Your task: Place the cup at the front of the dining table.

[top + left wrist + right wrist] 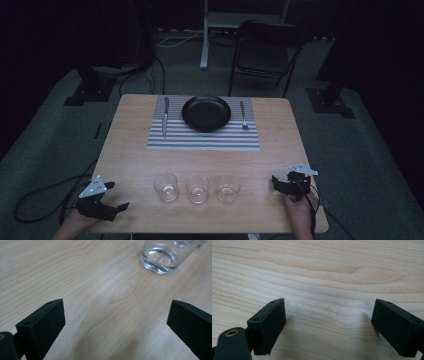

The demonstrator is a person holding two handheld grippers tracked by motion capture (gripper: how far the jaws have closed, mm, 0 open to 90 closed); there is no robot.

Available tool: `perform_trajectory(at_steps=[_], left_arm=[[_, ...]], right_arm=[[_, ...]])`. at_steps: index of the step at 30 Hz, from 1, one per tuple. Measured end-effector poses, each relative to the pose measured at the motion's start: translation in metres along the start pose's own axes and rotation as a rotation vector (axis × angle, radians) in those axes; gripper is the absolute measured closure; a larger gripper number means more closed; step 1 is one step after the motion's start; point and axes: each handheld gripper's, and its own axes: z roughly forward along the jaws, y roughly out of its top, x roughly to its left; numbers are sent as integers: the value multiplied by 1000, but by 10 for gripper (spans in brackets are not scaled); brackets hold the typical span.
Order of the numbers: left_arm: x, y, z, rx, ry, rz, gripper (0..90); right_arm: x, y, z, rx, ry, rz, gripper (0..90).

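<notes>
Three clear empty glasses stand in a row near the table's front edge: left glass (166, 187), middle glass (197, 189), right glass (228, 188). Farther back a black plate (206, 113) sits on a striped placemat (202, 139), with a knife (165, 116) to its left and a fork (243, 115) to its right. My left gripper (117, 196) rests at the front left corner, open and empty. In the left gripper view the left gripper (116, 315) faces bare wood, with the left glass (160, 258) ahead. My right gripper (280, 183) sits at the front right, and in its own view the right gripper (328, 315) is open over bare wood.
The wooden table (130, 150) has free room between the glasses and the placemat. Behind the table stand a folding chair (262, 55) and a white stand (205, 35) on grey carpet. Cables (35, 200) trail on the floor at the left.
</notes>
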Motion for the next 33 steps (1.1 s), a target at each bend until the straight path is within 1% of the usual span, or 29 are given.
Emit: perform_trajectory(at_steps=[9, 11, 12, 14, 17, 18, 19, 21, 22, 24, 25, 26, 28, 29, 30, 31, 32, 33], left_arm=[[-5, 6, -2, -21, -22, 14, 21], [-7, 8, -2, -25, -23, 22, 43], [-8, 10, -2, -36, -37, 22, 42], [-9, 13, -1, -39, -53, 26, 42], [-10, 17, -1, -48, -48, 32, 42], [-11, 20, -2, -58, -54, 36, 42], [-11, 20, -2, -58, -54, 36, 42], [-14, 26, -5, -87, -75, 38, 42], [-14, 26, -5, -87, -75, 38, 42], [-16, 30, -8, -106, -91, 44, 42], [-18, 34, -10, -118, -112, 48, 42], [-18, 34, -10, -118, -112, 48, 42], [-22, 41, -9, -131, -120, 67, 42], [-22, 41, -9, -131, -120, 67, 42], [-24, 44, -7, -126, -131, 74, 42], [-26, 46, -5, -125, -128, 81, 42], [-27, 47, -4, -120, -136, 87, 42], [-27, 47, -4, -120, -136, 87, 42]], right_arm=[[0, 0, 0, 0, 0, 0, 117], [0, 0, 0, 0, 0, 0, 117], [0, 0, 0, 0, 0, 0, 117], [0, 0, 0, 0, 0, 0, 117], [0, 0, 0, 0, 0, 1, 117], [0, 0, 0, 0, 0, 0, 118], [0, 0, 0, 0, 0, 0, 117], [0, 0, 0, 0, 0, 0, 117], [0, 0, 0, 0, 0, 0, 117], [0, 0, 0, 0, 0, 0, 118], [0, 0, 0, 0, 0, 1, 117], [0, 0, 0, 0, 0, 1, 117], [0, 0, 0, 0, 0, 0, 117], [0, 0, 0, 0, 0, 0, 117], [0, 0, 0, 0, 0, 0, 117], [0, 0, 0, 0, 0, 0, 117], [0, 0, 0, 0, 0, 1, 118], [0, 0, 0, 0, 0, 1, 118]])
